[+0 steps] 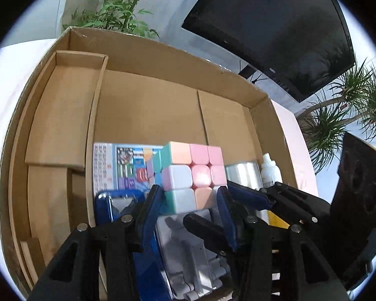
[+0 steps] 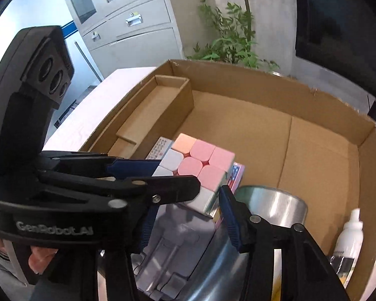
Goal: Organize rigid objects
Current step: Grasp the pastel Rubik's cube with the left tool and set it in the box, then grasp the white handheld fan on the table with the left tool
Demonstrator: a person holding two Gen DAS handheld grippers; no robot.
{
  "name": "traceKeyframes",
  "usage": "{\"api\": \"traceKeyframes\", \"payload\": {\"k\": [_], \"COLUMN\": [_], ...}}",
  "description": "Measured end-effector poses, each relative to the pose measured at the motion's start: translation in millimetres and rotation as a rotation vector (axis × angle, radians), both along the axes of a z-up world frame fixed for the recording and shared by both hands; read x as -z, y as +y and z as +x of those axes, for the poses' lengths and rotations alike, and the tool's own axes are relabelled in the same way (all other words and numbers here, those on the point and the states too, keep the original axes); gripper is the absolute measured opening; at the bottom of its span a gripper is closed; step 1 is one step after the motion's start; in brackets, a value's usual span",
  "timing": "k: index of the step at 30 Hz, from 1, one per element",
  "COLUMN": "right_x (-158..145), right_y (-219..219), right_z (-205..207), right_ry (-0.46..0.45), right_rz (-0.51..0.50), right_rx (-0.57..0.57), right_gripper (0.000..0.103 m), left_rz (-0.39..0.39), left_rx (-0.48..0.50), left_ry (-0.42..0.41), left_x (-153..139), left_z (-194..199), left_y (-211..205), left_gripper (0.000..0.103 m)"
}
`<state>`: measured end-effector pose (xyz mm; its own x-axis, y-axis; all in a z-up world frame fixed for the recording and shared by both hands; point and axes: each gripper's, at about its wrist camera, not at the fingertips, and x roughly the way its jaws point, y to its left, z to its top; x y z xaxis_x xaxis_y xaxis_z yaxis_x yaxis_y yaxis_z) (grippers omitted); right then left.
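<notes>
Place: office
Evidence: grey filing cabinet at 11 o'clock; wall monitor at 1 o'clock; potted plants

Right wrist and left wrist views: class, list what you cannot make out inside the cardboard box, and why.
- Right gripper: right wrist view; left gripper's finger hides whether it touches the pastel cube.
- Grey plastic item: both views; blurred, covered by fingers; identity unclear.
- White bottle label: right wrist view; too small, partly behind a finger.
- Printed box text: left wrist view; too small.
</notes>
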<state>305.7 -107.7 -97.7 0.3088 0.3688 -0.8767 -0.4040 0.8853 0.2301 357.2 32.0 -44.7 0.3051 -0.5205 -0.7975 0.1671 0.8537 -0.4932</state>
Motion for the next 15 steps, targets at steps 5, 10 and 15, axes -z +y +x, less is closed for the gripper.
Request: {"api": "traceKeyframes", "payload": {"k": [5, 10, 15], "right_x": [-21, -79, -81], "right_y": [-4, -14, -7], "right_z": [-24, -103, -203], "right_ry": [-0.045, -0.3, -0.451], "right_rz": [-0.042, -0.088, -0.18], "right_rx": [0.033, 0.089, 0.134], "right_gripper": [0.072, 0.103, 0.103], "left_rz": [0.076, 0.311, 0.484], "left_rx": [-0.061, -0.115, -0.224], "left_ry": [-0.095, -0.45, -0.558], "left_x": [-23, -96, -126], "left_z": [-23, -128, -244], "left_y": [4, 26, 64], "left_gripper": [0.045, 0.089, 0.091]}}
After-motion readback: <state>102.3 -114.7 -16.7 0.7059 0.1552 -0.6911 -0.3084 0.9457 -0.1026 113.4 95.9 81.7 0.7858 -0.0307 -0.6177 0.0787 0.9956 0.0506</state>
